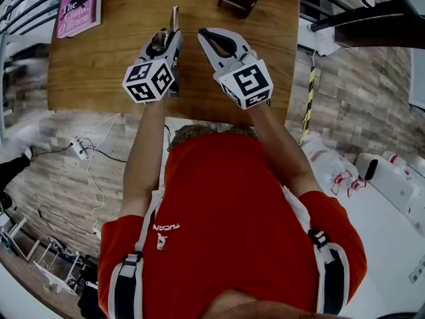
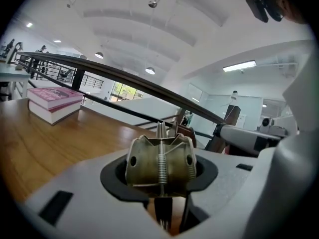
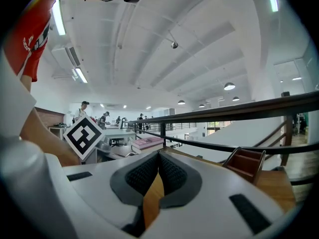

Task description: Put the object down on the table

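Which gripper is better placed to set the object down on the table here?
Left. The left gripper is clamped on the brass spring clip and is over the wooden table. The right gripper is beside it, shut with nothing between its jaws.

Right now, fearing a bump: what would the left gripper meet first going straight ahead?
Likely the wooden rack at the table's far edge, seen just behind the metal clip that the left gripper holds. Depth is unclear; it might slip past it.

Left gripper point(image 1: 170, 38) clamps a metal clip point(image 2: 160, 161); right gripper point(image 1: 207, 36) fingers point(image 3: 172, 173) closed.
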Action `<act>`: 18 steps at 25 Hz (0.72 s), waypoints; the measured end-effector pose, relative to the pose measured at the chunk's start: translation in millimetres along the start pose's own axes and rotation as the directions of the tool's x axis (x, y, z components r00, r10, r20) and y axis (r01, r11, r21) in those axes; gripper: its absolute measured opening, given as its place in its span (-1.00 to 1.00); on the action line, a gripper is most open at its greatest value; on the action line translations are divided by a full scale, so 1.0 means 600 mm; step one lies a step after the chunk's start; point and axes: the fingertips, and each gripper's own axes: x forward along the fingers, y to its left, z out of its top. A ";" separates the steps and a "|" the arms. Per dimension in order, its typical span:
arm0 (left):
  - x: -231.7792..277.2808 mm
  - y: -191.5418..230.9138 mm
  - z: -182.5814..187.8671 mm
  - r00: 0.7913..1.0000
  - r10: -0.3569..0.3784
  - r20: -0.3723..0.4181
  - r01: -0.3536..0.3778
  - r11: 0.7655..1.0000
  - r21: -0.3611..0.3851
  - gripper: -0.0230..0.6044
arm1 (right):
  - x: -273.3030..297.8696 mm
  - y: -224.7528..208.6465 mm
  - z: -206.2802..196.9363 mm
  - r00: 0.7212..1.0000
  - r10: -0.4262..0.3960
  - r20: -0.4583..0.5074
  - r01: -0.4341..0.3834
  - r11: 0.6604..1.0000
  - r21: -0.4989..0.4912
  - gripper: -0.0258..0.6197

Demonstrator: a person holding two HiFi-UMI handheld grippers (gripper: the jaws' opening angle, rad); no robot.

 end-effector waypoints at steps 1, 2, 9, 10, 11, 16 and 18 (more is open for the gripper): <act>0.008 0.004 -0.005 1.000 0.007 -0.016 -0.007 1.000 0.002 -0.34 | 0.004 -0.005 -0.004 1.000 -0.005 -0.005 0.005 1.000 0.004 -0.84; 0.015 0.008 -0.010 0.999 0.016 -0.035 -0.016 1.000 0.004 -0.34 | 0.006 -0.009 -0.008 1.000 -0.009 -0.010 0.009 1.000 0.009 -0.84; 0.055 0.048 -0.050 0.978 0.089 -0.189 -0.088 0.996 0.014 -0.33 | 0.014 -0.030 -0.028 0.999 -0.030 -0.034 0.031 0.999 0.036 -0.84; 0.058 0.050 -0.054 0.974 0.097 -0.204 -0.095 0.995 0.021 -0.33 | 0.012 -0.033 -0.029 0.999 -0.032 -0.035 0.034 0.999 0.038 -0.84; 0.061 0.053 -0.059 0.970 0.104 -0.218 -0.101 0.995 0.027 -0.33 | 0.010 -0.035 -0.029 0.999 -0.035 -0.035 0.036 0.999 0.038 -0.84; 0.074 0.061 -0.080 0.950 0.129 -0.285 -0.123 0.992 0.037 -0.33 | -0.002 -0.048 -0.030 0.998 -0.046 -0.036 0.048 0.998 0.045 -0.84; 0.078 0.064 -0.086 0.943 0.134 -0.304 -0.128 0.991 0.041 -0.32 | -0.004 -0.051 -0.031 0.998 -0.049 -0.037 0.051 0.997 0.050 -0.84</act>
